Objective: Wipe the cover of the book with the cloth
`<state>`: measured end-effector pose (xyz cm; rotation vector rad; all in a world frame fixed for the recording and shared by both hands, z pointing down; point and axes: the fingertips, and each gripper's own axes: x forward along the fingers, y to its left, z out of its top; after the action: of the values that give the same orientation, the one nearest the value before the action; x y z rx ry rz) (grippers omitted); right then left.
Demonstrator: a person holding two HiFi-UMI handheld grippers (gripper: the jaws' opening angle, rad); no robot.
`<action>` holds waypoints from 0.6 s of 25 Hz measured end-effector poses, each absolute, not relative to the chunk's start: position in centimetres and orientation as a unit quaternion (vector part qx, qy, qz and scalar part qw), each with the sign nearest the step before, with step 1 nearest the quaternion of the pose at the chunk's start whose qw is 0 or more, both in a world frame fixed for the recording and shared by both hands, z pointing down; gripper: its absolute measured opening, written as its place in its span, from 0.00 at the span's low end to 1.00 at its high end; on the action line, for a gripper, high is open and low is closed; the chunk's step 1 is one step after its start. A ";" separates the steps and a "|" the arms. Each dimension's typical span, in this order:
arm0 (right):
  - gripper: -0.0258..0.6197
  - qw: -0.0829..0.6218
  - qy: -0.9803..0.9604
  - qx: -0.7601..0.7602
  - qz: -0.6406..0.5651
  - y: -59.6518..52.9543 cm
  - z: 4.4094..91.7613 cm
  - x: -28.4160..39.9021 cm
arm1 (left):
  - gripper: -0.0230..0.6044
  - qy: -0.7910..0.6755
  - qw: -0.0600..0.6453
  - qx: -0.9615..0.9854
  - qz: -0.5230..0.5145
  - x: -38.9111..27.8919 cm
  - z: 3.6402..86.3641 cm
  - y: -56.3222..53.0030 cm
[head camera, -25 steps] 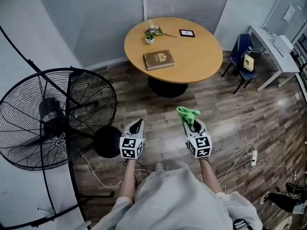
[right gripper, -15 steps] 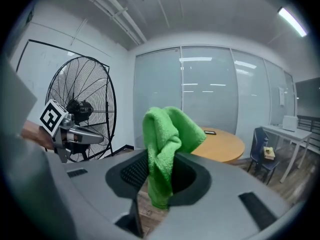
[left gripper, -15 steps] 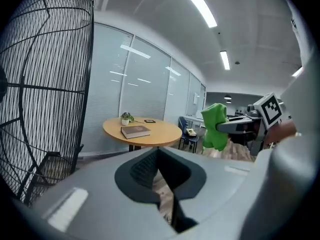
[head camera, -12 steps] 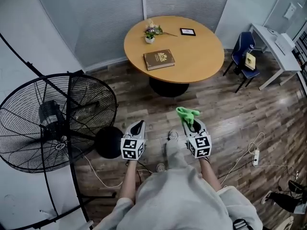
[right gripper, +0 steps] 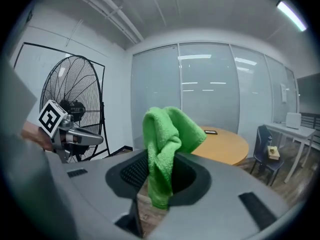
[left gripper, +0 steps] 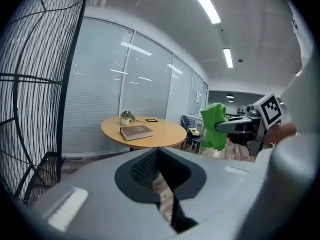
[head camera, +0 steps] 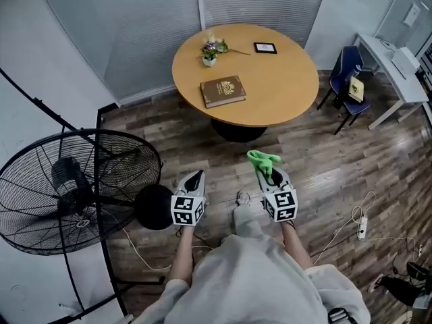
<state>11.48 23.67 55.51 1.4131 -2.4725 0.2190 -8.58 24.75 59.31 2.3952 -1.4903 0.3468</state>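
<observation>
While I stood on the wooden floor [head camera: 324, 174] well short of my work, the big standing fan [head camera: 77, 187] filled the space at my left and the round table [head camera: 290, 93] lay ahead, well apart from both my tools. On its near-left part lay the book [head camera: 223, 91], brown, shut, flat, cover up, with nothing on it. Beyond it stood a small potted plant [head camera: 209, 51], and a little picture frame [head camera: 265, 47] lay further right. The cloth [head camera: 263, 159] was nowhere near the cover: it hung bunched and green from my right gripper [head camera: 270, 174], whose jaws were clamped on its middle, so a wad stood up above them and a tail drooped below. My left gripper [head camera: 194, 177] was beside it, low and level, its jaws pressed together on nothing. I judged the step to be the approach, with no wiping begun. To do it well I would need to come right up to the table's near edge, bring the cloth down so that the loose wad, not the hard jaw tips, met the cover, and stroke along the book's length. The free left gripper could pin a corner, since I expected a light book to slide on smooth wood, and the strokes should stay short of the plant.
</observation>
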 end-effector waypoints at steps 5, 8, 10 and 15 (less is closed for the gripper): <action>0.21 0.146 -0.859 0.484 0.080 19.9 55.8 12.2 | 0.05 -0.524 0.153 0.829 0.123 -8.0 59.4 21.1; 0.21 0.146 -0.862 0.479 0.082 17.3 55.7 12.5 | 0.05 -0.527 0.155 0.827 0.123 -7.4 59.2 18.7; 0.21 0.147 -0.863 0.475 0.083 15.6 55.7 12.8 | 0.05 -0.529 0.155 0.825 0.123 -7.1 59.1 17.0; 0.21 0.148 -0.869 0.465 0.085 10.9 55.7 13.2 | 0.05 -0.536 0.162 0.819 0.127 -6.6 59.2 12.9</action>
<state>13.24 10.91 55.69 1.3388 -2.4981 0.2432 -6.63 12.87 59.19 2.3366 -1.5314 0.3624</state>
